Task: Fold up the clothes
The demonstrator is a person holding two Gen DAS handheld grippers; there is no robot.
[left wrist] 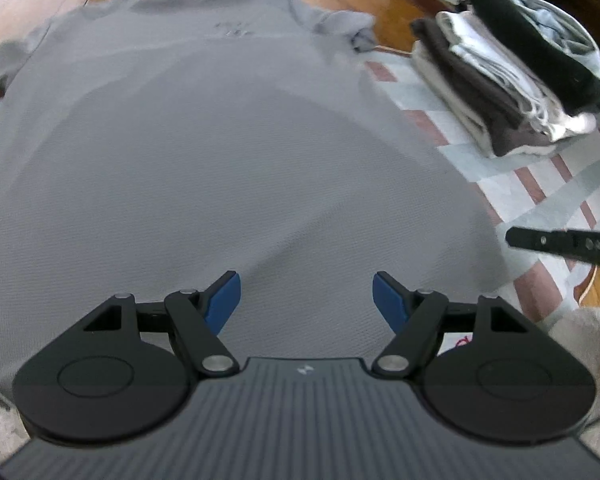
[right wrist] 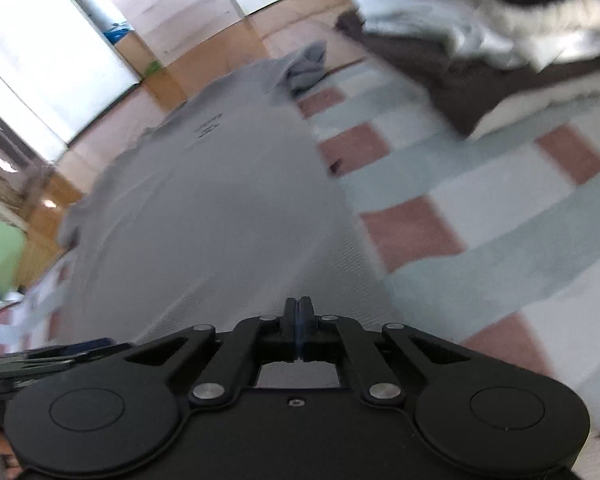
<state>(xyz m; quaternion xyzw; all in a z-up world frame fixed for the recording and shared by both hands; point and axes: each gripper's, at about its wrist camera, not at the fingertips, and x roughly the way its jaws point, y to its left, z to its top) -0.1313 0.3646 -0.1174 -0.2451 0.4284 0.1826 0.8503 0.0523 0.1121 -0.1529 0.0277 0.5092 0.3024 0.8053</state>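
Grey t-shirt (left wrist: 220, 152) lies spread flat on a checked rug (right wrist: 480, 208), its small chest print too blurred to read. Left gripper (left wrist: 306, 300) hovers over it, blue pads apart. Right gripper (right wrist: 299, 312) is pressed together (nothing visibly between). Folded clothes (left wrist: 512, 80) sit nearby, partly cut off.

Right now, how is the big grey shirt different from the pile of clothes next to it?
The grey shirt lies spread out flat, one layer; the pile of clothes is folded and stacked. The grey shirt is one colour; the pile mixes brown, white and black. The grey shirt covers far more space. Both rest on the checked blanket.
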